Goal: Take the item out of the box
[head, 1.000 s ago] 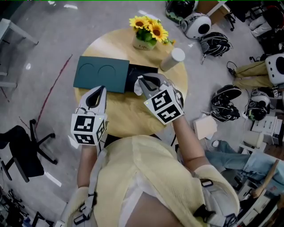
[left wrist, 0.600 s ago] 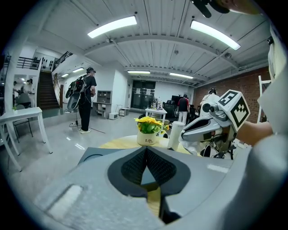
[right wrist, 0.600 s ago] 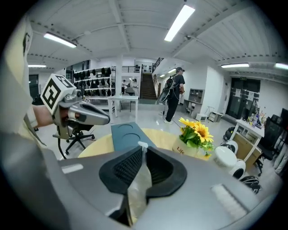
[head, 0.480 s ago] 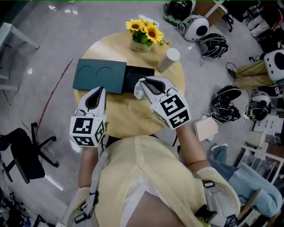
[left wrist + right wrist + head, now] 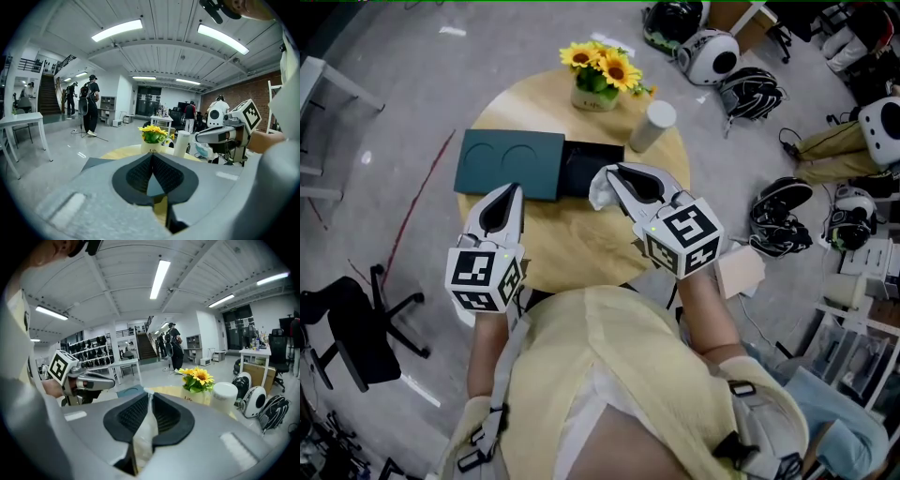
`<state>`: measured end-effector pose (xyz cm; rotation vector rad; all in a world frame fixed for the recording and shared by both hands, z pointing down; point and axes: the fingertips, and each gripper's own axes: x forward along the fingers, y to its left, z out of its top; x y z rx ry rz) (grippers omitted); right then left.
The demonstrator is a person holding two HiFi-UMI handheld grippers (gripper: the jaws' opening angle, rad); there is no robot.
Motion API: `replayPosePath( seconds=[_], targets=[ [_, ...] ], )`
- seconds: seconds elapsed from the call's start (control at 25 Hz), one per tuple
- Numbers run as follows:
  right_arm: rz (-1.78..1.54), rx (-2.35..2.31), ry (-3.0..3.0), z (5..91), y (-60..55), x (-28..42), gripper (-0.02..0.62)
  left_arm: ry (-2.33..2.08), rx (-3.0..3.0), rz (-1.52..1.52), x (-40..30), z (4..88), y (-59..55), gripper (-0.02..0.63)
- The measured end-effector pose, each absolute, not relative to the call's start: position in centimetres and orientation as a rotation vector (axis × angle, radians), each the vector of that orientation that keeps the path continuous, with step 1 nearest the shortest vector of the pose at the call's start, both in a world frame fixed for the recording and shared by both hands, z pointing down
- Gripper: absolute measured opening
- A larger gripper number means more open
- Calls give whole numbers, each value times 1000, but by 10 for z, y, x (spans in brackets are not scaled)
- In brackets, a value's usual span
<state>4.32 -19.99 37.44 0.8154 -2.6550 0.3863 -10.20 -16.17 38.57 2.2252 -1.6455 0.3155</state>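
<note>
Fingers of my left gripper (image 5: 151, 158) are pressed together on nothing, hovering over the table's (image 5: 572, 246) near side by the green lid (image 5: 508, 161). Right of that lies the open box (image 5: 592, 159). My right gripper (image 5: 603, 175) pinches the white packet (image 5: 598, 193), which looks clear of the box's near edge. I judge the lift-out nearly done; next comes a set-down spot. Bare tabletop toward me gives room, while the cup (image 5: 652, 125) and flowers (image 5: 602, 70) crowd the far rim.

A round wooden table (image 5: 572, 242) stands on glossy grey floor (image 5: 384, 94); strip lights (image 5: 117, 30) overhead, seemingly brick wall (image 5: 253, 91) behind.
</note>
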Motion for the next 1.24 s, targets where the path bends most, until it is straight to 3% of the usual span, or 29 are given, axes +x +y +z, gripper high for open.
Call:
replayPosePath(
  seconds=[0.68, 1.24],
  targets=[
    [695, 900, -2741, 364, -205, 48, 40, -1575, 2252, 262, -98, 385, -169, 5],
    [758, 929, -2747, 362, -204, 54, 40, -1518, 2298, 256, -80, 387, -179, 5]
  ],
)
